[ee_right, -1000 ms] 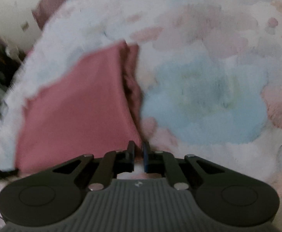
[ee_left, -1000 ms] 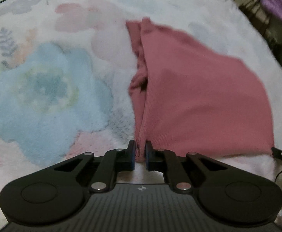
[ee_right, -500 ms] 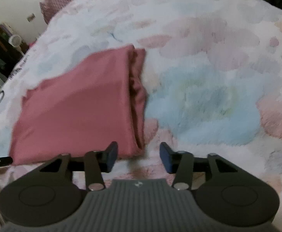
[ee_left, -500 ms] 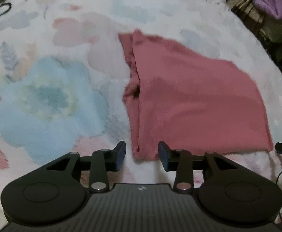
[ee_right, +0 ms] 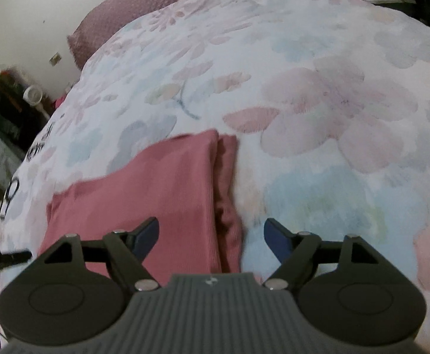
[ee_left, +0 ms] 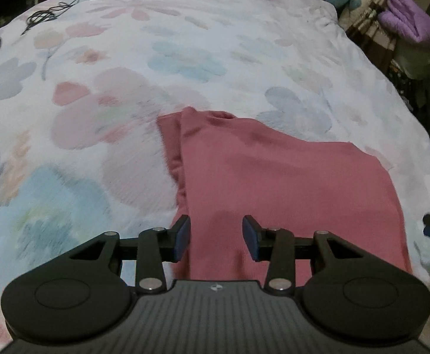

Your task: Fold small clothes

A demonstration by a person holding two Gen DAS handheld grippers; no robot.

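A second before, both grippers were closed on the near edge of the pink garment (ee_left: 288, 188), each one pinching a corner of it. At this moment that hold was gone. The fingers of the left gripper (ee_left: 216, 237) had just been opening and stood partly apart, and the fingers of the right gripper (ee_right: 210, 236) had just been opening too and stood wide. Nothing was between the blue pads (ee_left: 182, 237) of either one; the cloth was seen only below and behind them.

Both grippers had also lifted and pulled back from the cloth. In the two views more of the bed (ee_left: 185, 59) showed than before, and the garment looked smaller and lower in the picture.

The garment lay flat on the flowered bed cover, near the front edge of the bed. It was a folded shape with a fairly smooth top layer. Along one side a narrow strip of a lower layer (ee_right: 228, 177) stuck out past the upper layer, so the edges did not match fully there. That strip looked a little wrinkled.

I judged that one fold had just been set down and released. The cloth kept its shape after the release, so the fold seemed to hold. Whether another fold was still needed I could not tell for sure, but the piece was still rather wide, and the uneven side might need some tidying.
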